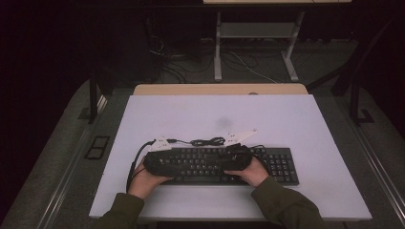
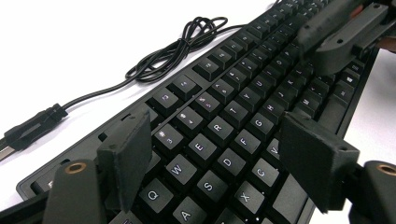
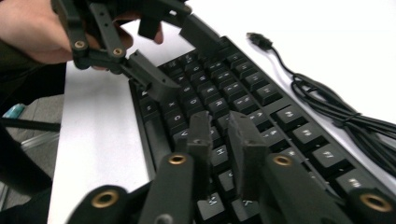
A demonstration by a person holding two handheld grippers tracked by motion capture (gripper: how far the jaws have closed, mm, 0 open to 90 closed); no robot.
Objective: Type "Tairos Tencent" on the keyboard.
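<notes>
A black keyboard lies near the front of the white tabletop, and both hands hold grippers over its left half. My left gripper stands open just above the letter keys, with nothing between its wide-set jaws. My right gripper faces it from the other side, its pads almost together with a narrow gap and no key pinched. The keyboard's coiled black cable lies on the table behind it, the USB plug loose. The left gripper also appears in the right gripper view, open.
The white board rests on a wooden desk whose far edge shows behind it. The number pad end of the keyboard lies to the right of the hands. Beyond are a dark floor, loose cables and a desk frame.
</notes>
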